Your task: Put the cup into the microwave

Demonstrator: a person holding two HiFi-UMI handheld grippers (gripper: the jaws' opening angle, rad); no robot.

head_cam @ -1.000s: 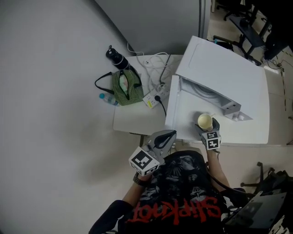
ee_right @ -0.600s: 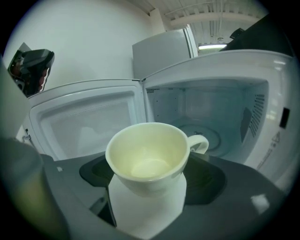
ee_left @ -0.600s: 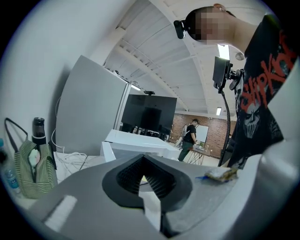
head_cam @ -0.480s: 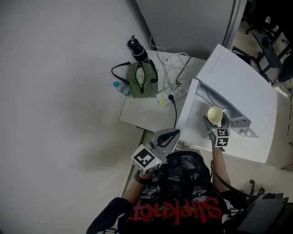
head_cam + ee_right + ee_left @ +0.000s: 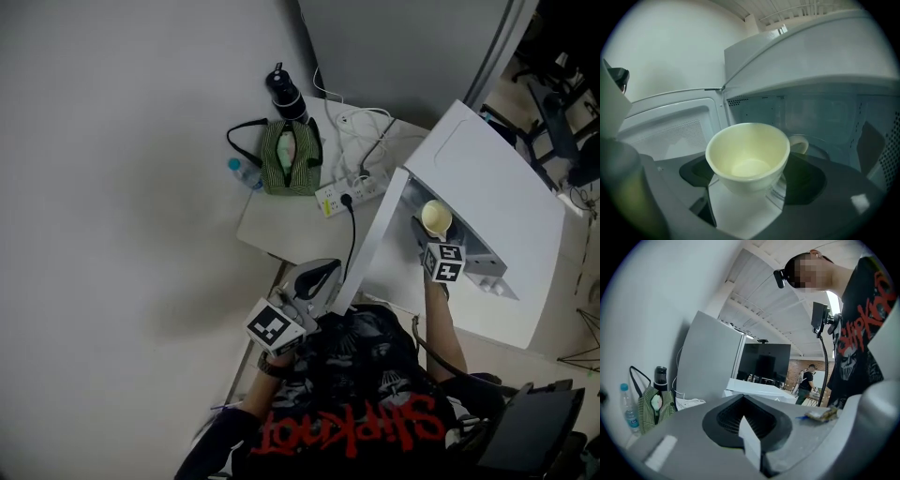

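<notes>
In the right gripper view a cream cup (image 5: pixel 747 157) with a handle sits between the jaws of my right gripper (image 5: pixel 750 190), which is shut on it. The cup is upright and empty, just in front of the white microwave's (image 5: pixel 806 51) open cavity, where the glass turntable (image 5: pixel 829 152) shows. In the head view the cup (image 5: pixel 436 218) hangs at the opening of the microwave (image 5: pixel 497 197), beside its open door (image 5: pixel 370 248). My left gripper (image 5: pixel 317 277) hangs low near the person's body, left of the door, jaws together and holding nothing.
A small white table (image 5: pixel 281 225) left of the microwave carries a green striped bag (image 5: pixel 289 157), a black bottle (image 5: pixel 285 94), a water bottle (image 5: pixel 242 173) and a power strip (image 5: pixel 342 195) with cables. Office chairs stand at the far right.
My right gripper has carried the cup from above the open door forward to the microwave's opening. The left gripper has sunk a little lower and to the left.
</notes>
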